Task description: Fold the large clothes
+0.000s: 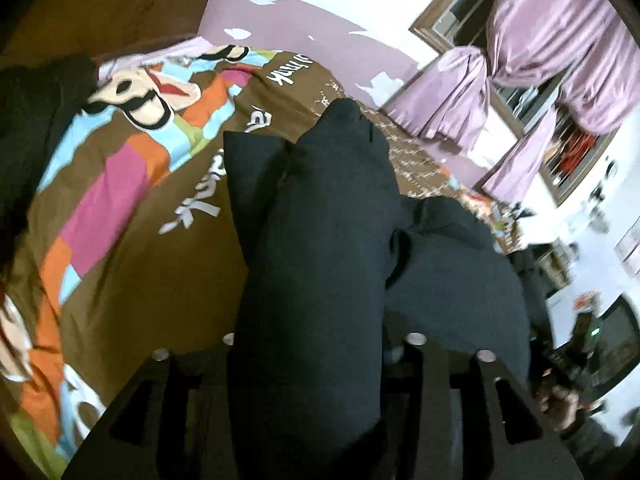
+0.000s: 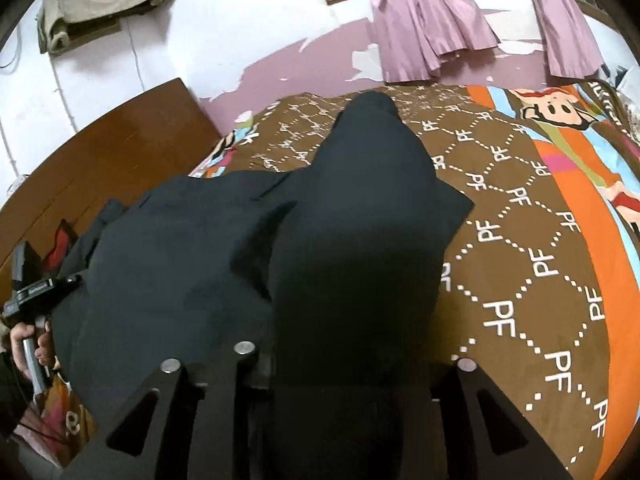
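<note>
A large black garment (image 1: 320, 248) hangs over the patterned bed. My left gripper (image 1: 316, 356) is shut on its edge, and the cloth drapes forward over the fingers and hides the tips. In the right wrist view the same black garment (image 2: 344, 248) is bunched between the fingers of my right gripper (image 2: 344, 360), which is shut on it. The cloth spreads left toward the left gripper (image 2: 32, 292), held in a hand. The right gripper (image 1: 576, 344) shows at the lower right of the left wrist view.
A brown bedspread (image 2: 520, 248) with white letters and bright cartoon blocks (image 1: 112, 200) covers the bed. A wooden headboard (image 2: 100, 152) stands on the left. Purple curtains (image 1: 540, 60) and a window are behind the bed, against a peeling purple wall (image 2: 288, 68).
</note>
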